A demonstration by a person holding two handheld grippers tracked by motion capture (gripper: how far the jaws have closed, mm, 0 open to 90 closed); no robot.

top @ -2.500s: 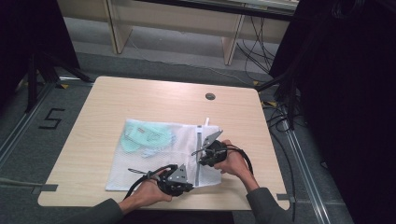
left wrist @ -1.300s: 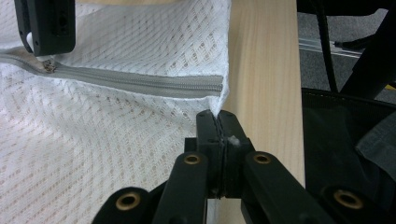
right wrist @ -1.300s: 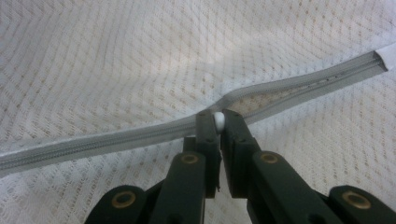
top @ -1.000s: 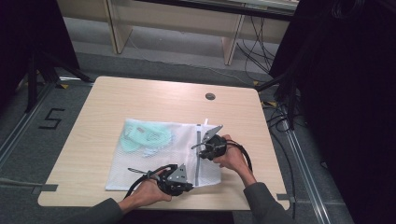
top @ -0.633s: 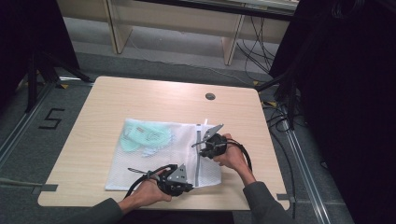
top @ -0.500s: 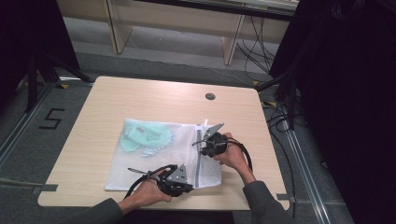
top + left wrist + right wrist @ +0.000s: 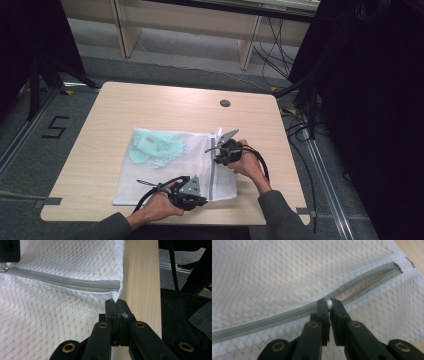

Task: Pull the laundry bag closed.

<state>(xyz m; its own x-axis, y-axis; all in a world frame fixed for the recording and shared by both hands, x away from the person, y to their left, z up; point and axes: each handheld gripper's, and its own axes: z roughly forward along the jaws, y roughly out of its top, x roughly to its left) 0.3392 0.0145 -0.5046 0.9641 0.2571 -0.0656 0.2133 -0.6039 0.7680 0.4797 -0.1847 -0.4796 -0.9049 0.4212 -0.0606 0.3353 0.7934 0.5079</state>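
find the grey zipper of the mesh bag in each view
High view: grey zipper runs up the white mesh bag near its right edge.
Left gripper view: it crosses the upper left.
Right gripper view: it runs diagonally.
Shared landmark: the zipper's white pull, pinched by the right tongs.

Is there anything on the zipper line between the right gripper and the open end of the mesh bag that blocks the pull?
Nothing visible does. The right gripper pinches the white zipper pull, and the grey zipper runs bare to its end tab. The left gripper only clamps the mesh bag at its corner.
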